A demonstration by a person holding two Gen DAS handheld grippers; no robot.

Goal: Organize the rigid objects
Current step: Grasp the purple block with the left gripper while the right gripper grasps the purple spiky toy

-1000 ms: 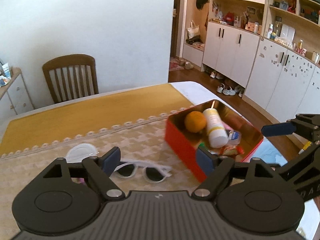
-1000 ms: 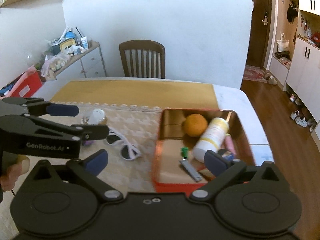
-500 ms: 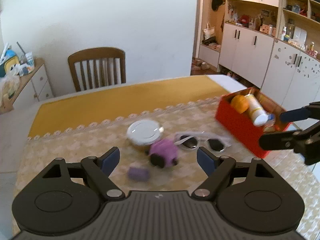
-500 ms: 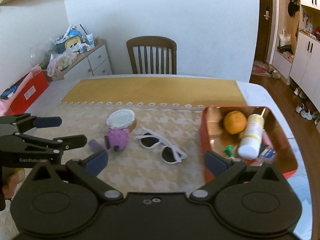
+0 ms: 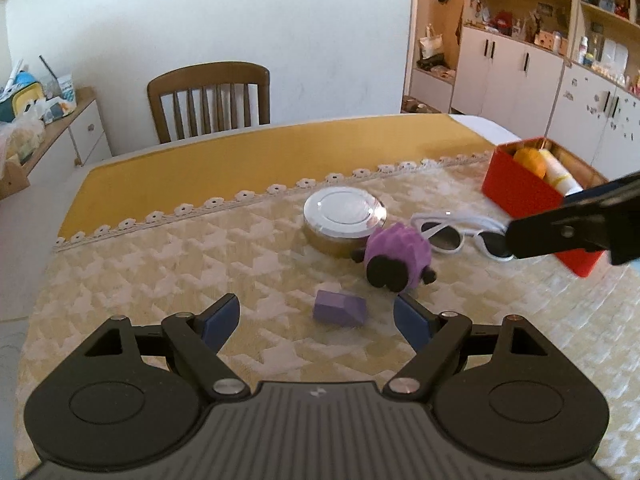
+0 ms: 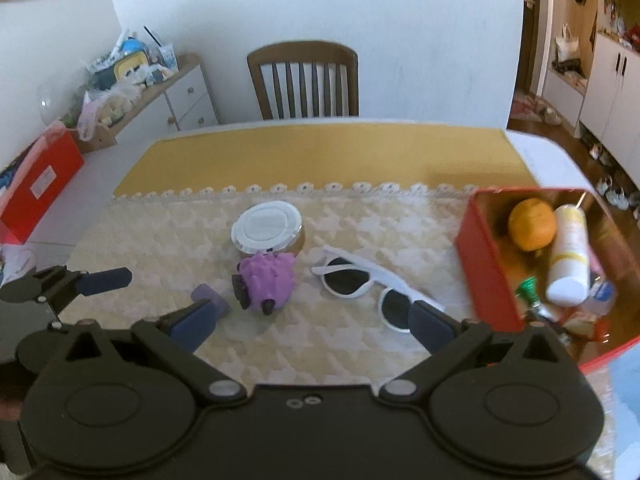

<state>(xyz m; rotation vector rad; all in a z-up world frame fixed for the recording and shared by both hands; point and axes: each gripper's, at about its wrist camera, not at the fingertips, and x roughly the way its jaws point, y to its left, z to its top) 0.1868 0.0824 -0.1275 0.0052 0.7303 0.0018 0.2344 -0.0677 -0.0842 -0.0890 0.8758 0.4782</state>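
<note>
A small purple block (image 5: pixel 340 309) lies on the patterned cloth, just ahead of my open left gripper (image 5: pixel 318 322), between its finger lines but untouched. Behind it sit a purple spiky toy (image 5: pixel 396 254), a round tin with a silver lid (image 5: pixel 344 216) and white sunglasses (image 5: pixel 460 234). In the right wrist view my right gripper (image 6: pixel 310 322) is open and empty above the cloth, near the sunglasses (image 6: pixel 372 284), the toy (image 6: pixel 268 282) and the block (image 6: pixel 210 296). The red box (image 6: pixel 486 268) on the right holds an orange (image 6: pixel 532 224), a white bottle (image 6: pixel 568 256) and small items.
A wooden chair (image 5: pixel 208 100) stands behind the table's far edge. A low cabinet with clutter (image 6: pixel 132 80) is at the left and white cupboards (image 5: pixel 520 76) at the right. The yellow cloth strip (image 5: pixel 260 164) at the back carries nothing.
Both views have swung left from the red box toward the loose items and moved lower and closer to the table. The purple block now lies just ahead of my left fingers. Both grippers stay open.
</note>
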